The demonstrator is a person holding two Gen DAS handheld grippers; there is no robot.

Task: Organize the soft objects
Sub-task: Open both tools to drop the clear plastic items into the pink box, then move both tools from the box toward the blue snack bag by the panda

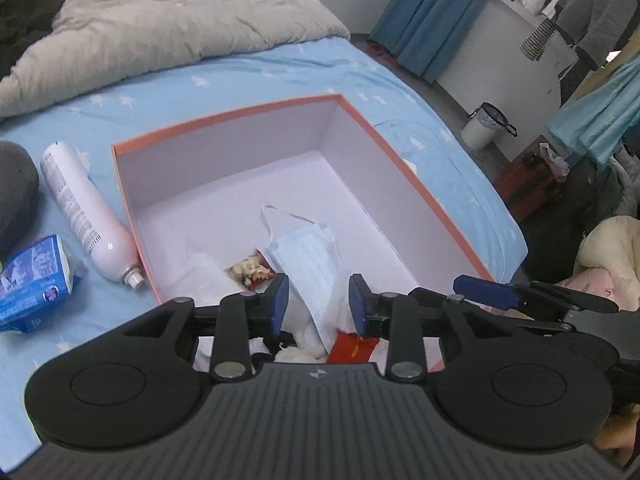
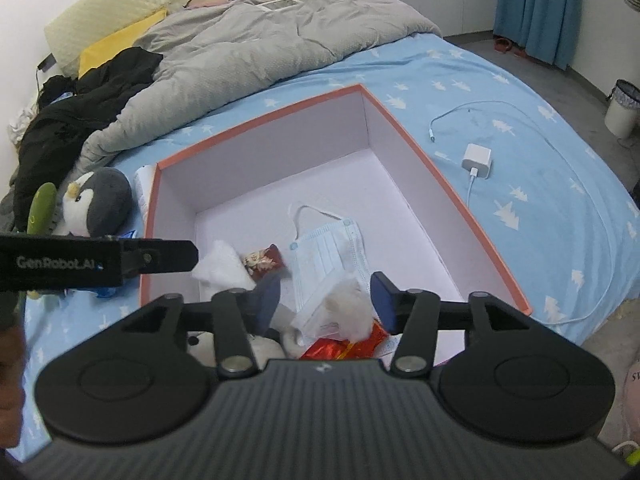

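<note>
In the left wrist view, the left gripper [image 1: 319,300] fills the bottom of the frame, its blue-padded jaws spread apart with nothing clamped between them. Directly in the gap, and just beyond it, lies the blue face mask [image 1: 308,256], one end hanging down between the pads toward lower centre; whether a pad touches it cannot be told. Below the mask sits a red packet [image 1: 354,348], and left of it a small snack wrapper [image 1: 251,269] beside a white tissue wad [image 1: 208,276]. All of these rest in the near corner of the orange-rimmed box [image 1: 224,118], whose pale floor stretches bare toward the frame's centre. At lower right the tip of the right gripper [image 1: 486,291] pokes in over the box rim.

In the right wrist view, the right gripper [image 2: 325,300] stands open too, holding nothing. A fluffy white tuft [image 2: 350,312] lies between its pads at lower centre, over the red packet [image 2: 344,346], with the face mask [image 2: 326,258] just past it and the snack wrapper [image 2: 264,260] to the left.

Left of the box in the left wrist view lie a white spray can [image 1: 86,210] on its side and a blue tissue pack [image 1: 32,280]. At middle left of the right wrist view sits a penguin plush [image 2: 98,202]; at right, a white charger [image 2: 476,161] with its cable. Farther up, a grey duvet [image 2: 256,40] covers the star-print sheet [image 2: 460,68].
</note>
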